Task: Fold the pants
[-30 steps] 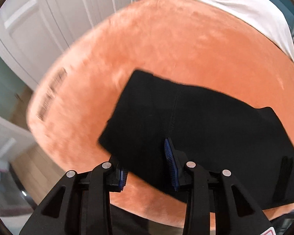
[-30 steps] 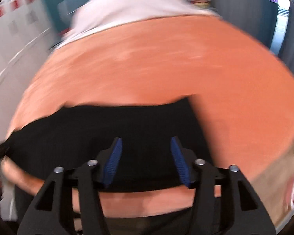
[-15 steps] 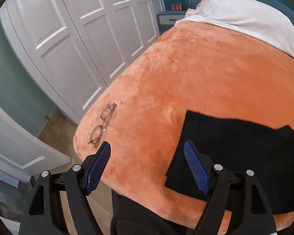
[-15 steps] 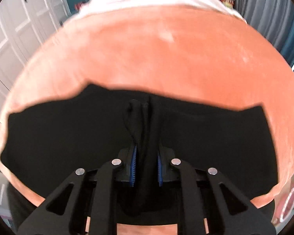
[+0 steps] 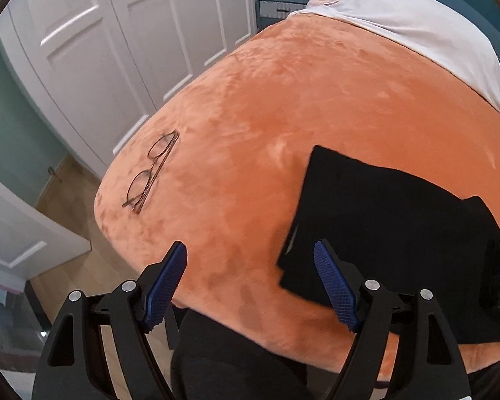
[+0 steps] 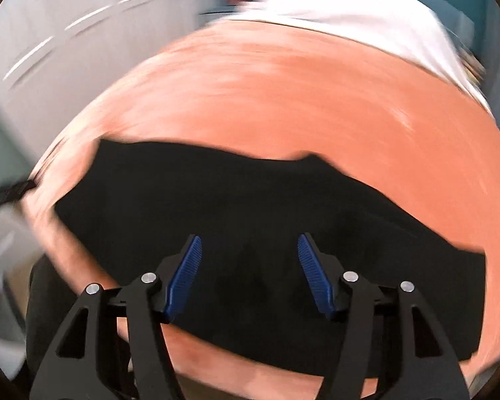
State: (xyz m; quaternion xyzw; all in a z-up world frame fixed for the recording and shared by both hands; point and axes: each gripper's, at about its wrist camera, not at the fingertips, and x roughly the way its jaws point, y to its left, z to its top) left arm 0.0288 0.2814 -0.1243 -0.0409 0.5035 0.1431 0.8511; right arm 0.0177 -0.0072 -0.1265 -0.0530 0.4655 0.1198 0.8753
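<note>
The black pants (image 5: 393, 230) lie folded flat on the orange blanket near the bed's front edge. In the left wrist view they are at the right. My left gripper (image 5: 250, 280) is open and empty, above the blanket just left of the pants' left edge. In the blurred right wrist view the pants (image 6: 250, 206) spread across the middle. My right gripper (image 6: 249, 266) is open and empty, above the pants' front part.
A pair of glasses (image 5: 150, 175) lies on the orange blanket (image 5: 316, 93) near its left edge. A white sheet (image 5: 416, 20) covers the bed's far end. White wardrobe doors (image 5: 116, 50) stand left of the bed. Wooden floor (image 5: 66, 200) lies below.
My right gripper was shut on a pinch of the pants half a second ago and has let go and opened. My left gripper stays open left of the pants.
</note>
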